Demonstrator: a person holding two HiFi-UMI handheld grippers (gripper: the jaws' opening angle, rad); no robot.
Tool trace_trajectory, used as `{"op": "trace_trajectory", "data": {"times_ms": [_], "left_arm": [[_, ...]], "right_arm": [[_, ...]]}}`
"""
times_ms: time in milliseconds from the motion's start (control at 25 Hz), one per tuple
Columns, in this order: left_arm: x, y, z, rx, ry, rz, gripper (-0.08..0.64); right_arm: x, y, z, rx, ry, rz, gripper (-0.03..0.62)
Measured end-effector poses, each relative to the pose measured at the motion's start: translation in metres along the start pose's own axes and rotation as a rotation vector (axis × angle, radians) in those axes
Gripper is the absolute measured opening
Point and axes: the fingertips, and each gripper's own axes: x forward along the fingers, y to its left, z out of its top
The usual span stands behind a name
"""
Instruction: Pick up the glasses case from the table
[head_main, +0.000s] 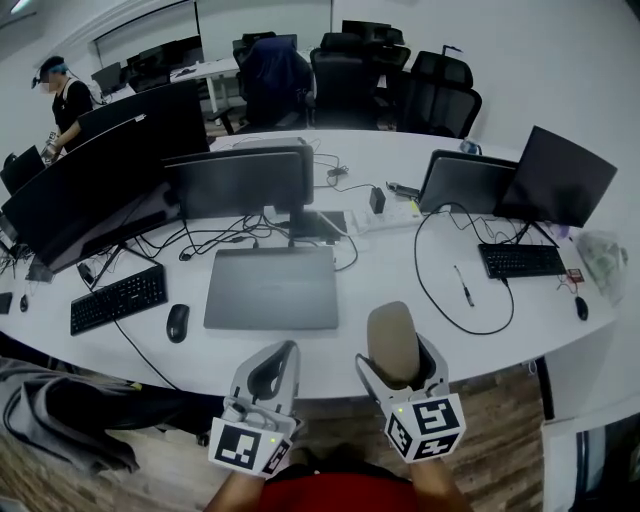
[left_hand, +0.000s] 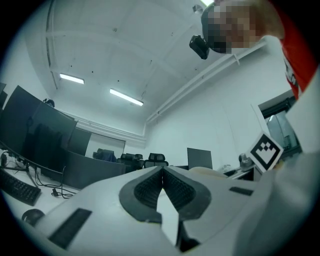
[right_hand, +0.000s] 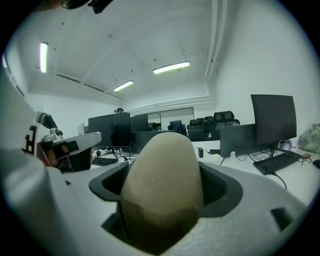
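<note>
Pickup appears to us essentially complete: the right tongs (head_main: 402, 362) pinch the beige glasses case (head_main: 392, 335) across its lower half, and its rounded end stands up above the jaws. In the head view the case sits over the near edge of the desk (head_main: 400, 270), close to the person's body. We judge it clear of the surface, though that view does not show the gap itself. The right gripper view confirms the grip: the case (right_hand: 162, 180) fills the space between the two ribbed pads, with a pad against each side. The left tongs (head_main: 278, 355) hang just beside and carry nothing; the left gripper view shows these tongs (left_hand: 162, 175) pressed together at the tips. A closed laptop (head_main: 270, 288), a keyboard (head_main: 118, 298) and a mouse (head_main: 177, 322) lie on the desk, well apart from both tongs. What is left, in our judgement, is only to hold the grip steady; no further grasp is needed.
</note>
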Motion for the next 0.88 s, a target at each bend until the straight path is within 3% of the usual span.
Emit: {"op": "trace_trajectory", "data": {"times_ms": [880], "left_arm": [[-0.001,-0.026,0.010,0.019,0.000,-0.027,0.011]], "right_arm": [[-0.025,-0.002,0.020,-0.025,-0.062,0.037,0.416]]}}
